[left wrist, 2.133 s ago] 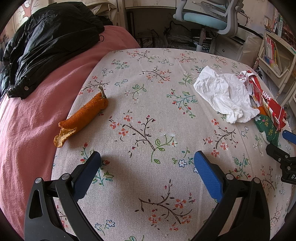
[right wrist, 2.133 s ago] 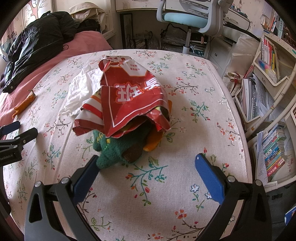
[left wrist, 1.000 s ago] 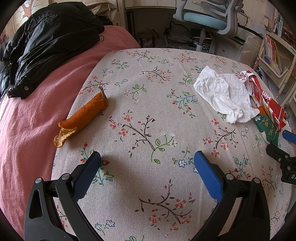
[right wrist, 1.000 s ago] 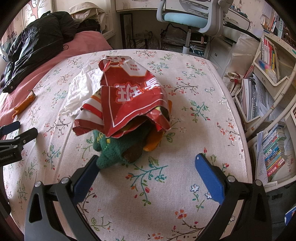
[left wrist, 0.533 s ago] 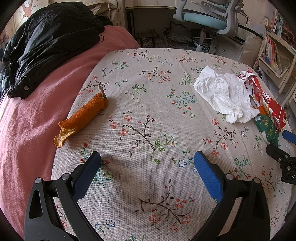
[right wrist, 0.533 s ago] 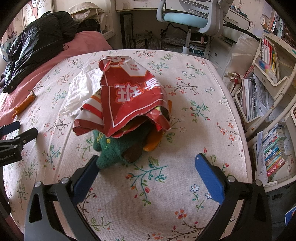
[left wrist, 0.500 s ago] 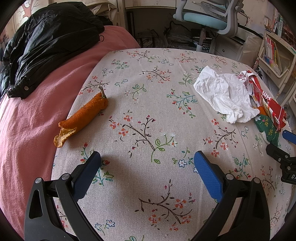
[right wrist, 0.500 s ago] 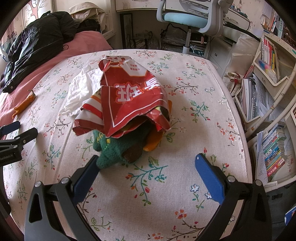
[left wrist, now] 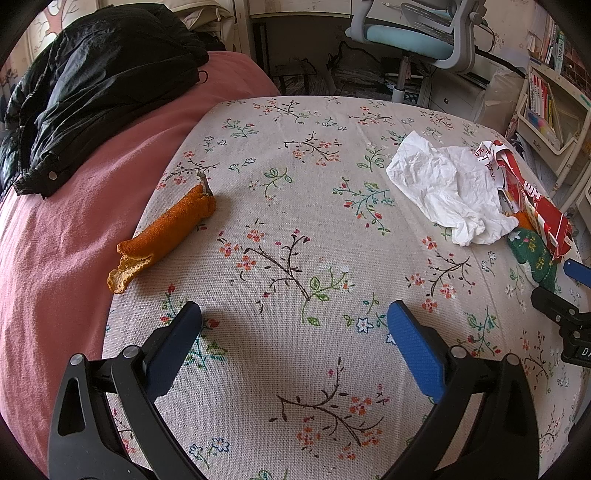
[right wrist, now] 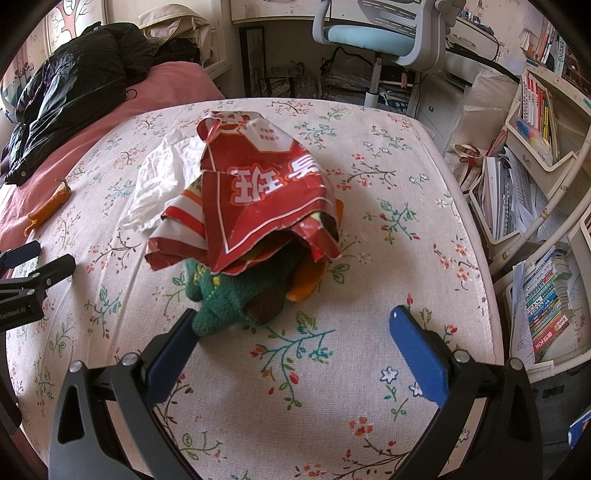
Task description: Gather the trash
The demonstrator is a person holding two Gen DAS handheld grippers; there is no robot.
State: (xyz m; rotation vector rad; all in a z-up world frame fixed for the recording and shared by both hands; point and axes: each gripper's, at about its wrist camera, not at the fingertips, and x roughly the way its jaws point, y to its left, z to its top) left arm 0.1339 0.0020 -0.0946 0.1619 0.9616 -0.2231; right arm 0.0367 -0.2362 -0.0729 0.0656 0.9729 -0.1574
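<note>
Nearest the right wrist camera, the right gripper (right wrist: pixel 293 326) hovers with its blue pads spread wide and nothing between them, above the floral tablecloth (right wrist: pixel 369 206). Just beyond its fingertips lies the trash heap: a green knitted piece (right wrist: pixel 221 306) points its narrow end toward the gripper's left pad and nearly touches it, with a brown lump (right wrist: pixel 266 304) and an orange scrap (right wrist: pixel 304 286) tucked beside it. Draped over all three is the red snack wrapper (right wrist: pixel 258 192), its long axis running away from the gripper, its torn mouth facing the camera. A crumpled white tissue (right wrist: pixel 162 181) spreads from under the wrapper's left side.

The left gripper (left wrist: pixel 293 325) is likewise wide open and empty, held over bare cloth well left of the wrapper. Ahead and to its left, an orange peel (left wrist: pixel 168 230) lies at the cloth's left edge, well apart from the wrapper; its long axis runs diagonally, stem end pointing away and to the right, ragged end toward the gripper.

Left of the wrapper, beyond the cloth, is a pink blanket (left wrist: pixel 55 229) with a black jacket (left wrist: pixel 99 92) on it. Behind the wrapper stands a light-blue office chair (right wrist: pixel 373 33); to its right, shelves of books (right wrist: pixel 546 302).
</note>
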